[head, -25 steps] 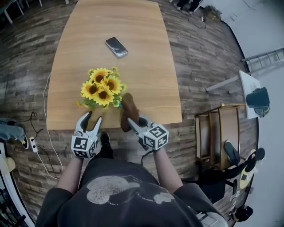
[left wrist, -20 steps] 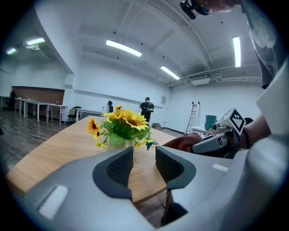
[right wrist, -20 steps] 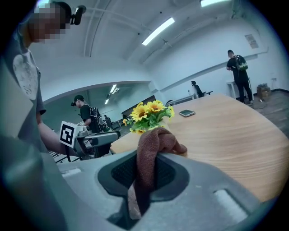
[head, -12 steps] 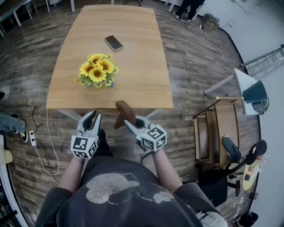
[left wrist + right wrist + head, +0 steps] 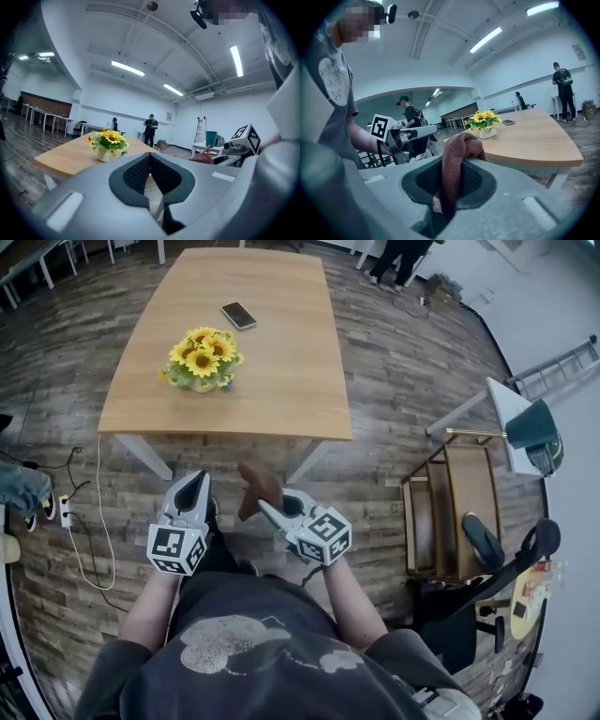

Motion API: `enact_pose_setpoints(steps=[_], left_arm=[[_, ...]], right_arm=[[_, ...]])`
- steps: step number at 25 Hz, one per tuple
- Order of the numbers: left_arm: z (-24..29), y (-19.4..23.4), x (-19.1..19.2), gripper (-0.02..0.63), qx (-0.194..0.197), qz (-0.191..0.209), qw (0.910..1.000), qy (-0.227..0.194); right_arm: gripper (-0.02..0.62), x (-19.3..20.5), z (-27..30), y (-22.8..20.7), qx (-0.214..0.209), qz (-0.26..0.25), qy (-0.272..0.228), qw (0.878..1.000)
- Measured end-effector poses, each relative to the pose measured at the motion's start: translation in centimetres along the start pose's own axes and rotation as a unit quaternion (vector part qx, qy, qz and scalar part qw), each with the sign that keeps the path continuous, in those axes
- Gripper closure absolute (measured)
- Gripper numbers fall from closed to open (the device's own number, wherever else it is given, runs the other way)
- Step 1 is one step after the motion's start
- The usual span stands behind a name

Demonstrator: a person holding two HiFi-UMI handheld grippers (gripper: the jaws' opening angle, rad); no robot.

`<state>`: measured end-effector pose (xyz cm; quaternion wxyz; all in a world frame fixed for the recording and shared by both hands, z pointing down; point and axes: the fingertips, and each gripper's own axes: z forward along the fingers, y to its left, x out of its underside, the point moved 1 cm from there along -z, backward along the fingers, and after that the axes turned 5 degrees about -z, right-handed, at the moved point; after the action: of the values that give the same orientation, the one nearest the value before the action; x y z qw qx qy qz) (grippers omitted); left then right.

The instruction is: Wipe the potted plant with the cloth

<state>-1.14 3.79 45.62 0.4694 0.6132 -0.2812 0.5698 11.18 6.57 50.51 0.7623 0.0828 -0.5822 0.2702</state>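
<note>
My right gripper (image 5: 269, 510) clamps the brown cloth (image 5: 255, 486), a fold standing proud of the jaws as a wiping pad — my left gripper (image 5: 191, 486) is pinched together, empty. The potted plant (image 5: 201, 359) stands far left on the table (image 5: 281, 381), out of reach, I judge.
</note>
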Motion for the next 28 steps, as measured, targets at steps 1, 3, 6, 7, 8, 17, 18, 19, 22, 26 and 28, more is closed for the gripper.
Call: enact_pose_setpoints(steps=[1, 3, 6, 7, 8, 17, 18, 19, 22, 26, 28], left_arm=[[-0.5, -0.4, 0.2, 0.588, -0.001, -0.001, 1.0000, 0.001], [-1.6, -1.0, 0.7, 0.588, -0.004, -0.004, 0.9999, 0.009], [-2.9, -1.8, 1.9, 0.588, -0.009, -0.011, 0.9995, 0.030], [-3.3, -2.0, 2.2, 0.588, -0.010, -0.014, 0.9992, 0.035], [-3.7, -2.1, 2.4, 0.588, -0.010, -0.019, 0.9990, 0.039], [-5.2, -2.2, 2.9, 0.588, 0.001, -0.035, 0.9986, 0.040], [-5.6, -2.4, 2.9, 0.588, 0.004, -0.037, 0.9985, 0.040], [-6.1, -2.6, 3.0, 0.588, 0.008, -0.038, 0.9985, 0.038], [-8.5, -3.1, 2.8, 0.588, 0.020, -0.029, 0.9989, 0.031], [-12.6, -2.4, 2.1, 0.588, 0.026, -0.019, 0.9993, 0.017], [-14.7, -1.9, 1.7, 0.588, 0.025, -0.016, 0.9995, 0.011]], right_arm=[[0.545, 0.3, -0.2, 0.5, -0.003, 0.000, 0.002, 1.000], [0.545, 0.8, -0.5, 1.3, -0.007, 0.002, 0.004, 1.000], [0.545, 1.5, -1.2, 1.9, -0.004, 0.018, 0.004, 1.000], [0.545, 1.7, -1.3, 2.1, -0.001, 0.026, 0.003, 1.000], [0.545, 2.0, -1.4, 2.3, 0.002, 0.033, 0.004, 0.999], [0.545, 2.9, -2.1, 4.1, 0.022, 0.041, 0.016, 0.999], [0.545, 2.9, -2.2, 4.4, 0.027, 0.040, 0.013, 0.999], [0.545, 2.8, -2.4, 4.8, 0.031, 0.040, 0.010, 0.999], [0.545, 2.6, -2.7, 6.8, 0.045, 0.040, 0.000, 0.998], [0.545, 2.2, -2.7, 10.5, 0.059, 0.032, -0.015, 0.998], [0.545, 2.1, -2.8, 12.3, 0.066, 0.029, -0.021, 0.997]])
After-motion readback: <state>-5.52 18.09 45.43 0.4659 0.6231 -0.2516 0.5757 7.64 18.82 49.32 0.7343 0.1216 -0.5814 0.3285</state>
